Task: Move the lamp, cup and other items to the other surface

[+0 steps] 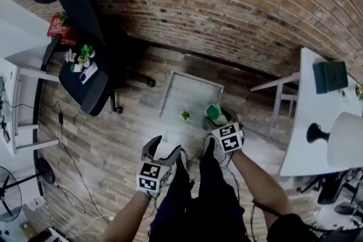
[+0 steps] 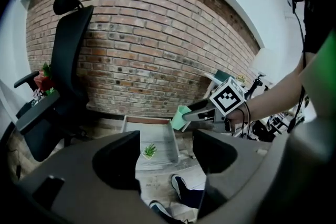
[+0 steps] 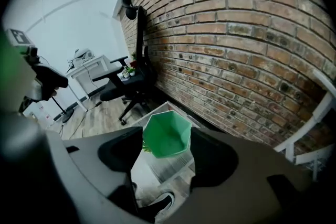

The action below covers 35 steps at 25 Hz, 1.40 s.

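Green cup [image 3: 167, 134] is clamped between the jaws of the right gripper [image 1: 218, 122], open mouth facing that gripper's camera, with a pad against each side. In the head view the cup is held in the air over the near right corner of a low grey table [image 1: 193, 90]. A small green plant [image 1: 185, 115] stands on that table, just beside the cup in the head view. The left gripper [image 1: 164, 150] is carried lower left of the right one, jaws wide apart with nothing between them; only the table and plant show through the gap. The lamp [image 1: 346, 141], white shade on a black base, stands on the white desk [image 1: 309, 99] at the right, well apart from both grippers. A black office chair [image 1: 85, 85] at the left carries flowers [image 1: 82, 58] on its seat. A brick wall [image 1: 227, 3] runs behind.
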Each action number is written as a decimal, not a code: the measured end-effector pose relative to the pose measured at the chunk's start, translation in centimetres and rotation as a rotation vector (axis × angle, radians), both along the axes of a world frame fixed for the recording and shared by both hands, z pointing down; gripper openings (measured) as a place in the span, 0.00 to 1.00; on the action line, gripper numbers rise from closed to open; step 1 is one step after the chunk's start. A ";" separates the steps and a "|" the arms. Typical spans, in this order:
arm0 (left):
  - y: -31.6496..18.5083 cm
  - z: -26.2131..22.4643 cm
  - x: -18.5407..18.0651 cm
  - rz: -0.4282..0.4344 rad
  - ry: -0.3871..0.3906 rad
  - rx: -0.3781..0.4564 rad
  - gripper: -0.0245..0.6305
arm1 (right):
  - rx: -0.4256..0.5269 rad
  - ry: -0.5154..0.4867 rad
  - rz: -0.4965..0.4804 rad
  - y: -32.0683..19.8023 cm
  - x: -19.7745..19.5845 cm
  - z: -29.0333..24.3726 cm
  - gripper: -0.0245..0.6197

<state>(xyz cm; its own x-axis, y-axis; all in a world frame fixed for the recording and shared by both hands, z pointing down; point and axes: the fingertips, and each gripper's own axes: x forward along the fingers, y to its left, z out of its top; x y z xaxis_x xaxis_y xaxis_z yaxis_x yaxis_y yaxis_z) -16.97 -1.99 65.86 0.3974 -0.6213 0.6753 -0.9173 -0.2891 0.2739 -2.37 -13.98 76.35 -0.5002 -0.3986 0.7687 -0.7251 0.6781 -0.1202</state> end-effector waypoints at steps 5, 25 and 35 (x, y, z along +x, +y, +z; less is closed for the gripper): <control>2.4 -2.9 1.1 0.075 -0.005 0.025 0.51 | -0.006 -0.030 0.024 4.4 1.5 -6.0 0.49; 8.3 -9.2 9.6 0.355 0.053 0.061 0.50 | 0.148 0.013 0.430 16.4 23.8 -22.0 0.49; 8.9 -11.4 21.7 0.375 0.065 0.081 0.50 | 0.193 0.018 0.560 19.2 39.8 -26.5 0.49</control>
<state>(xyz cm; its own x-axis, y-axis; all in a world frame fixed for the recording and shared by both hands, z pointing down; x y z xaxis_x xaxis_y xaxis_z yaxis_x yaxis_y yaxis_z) 4.77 6.94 54.49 0.6476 -0.4748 0.5960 -0.7252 -0.6241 0.2908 37.44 5.21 49.81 -0.1610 -0.7314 0.6627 -0.9797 0.1997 -0.0176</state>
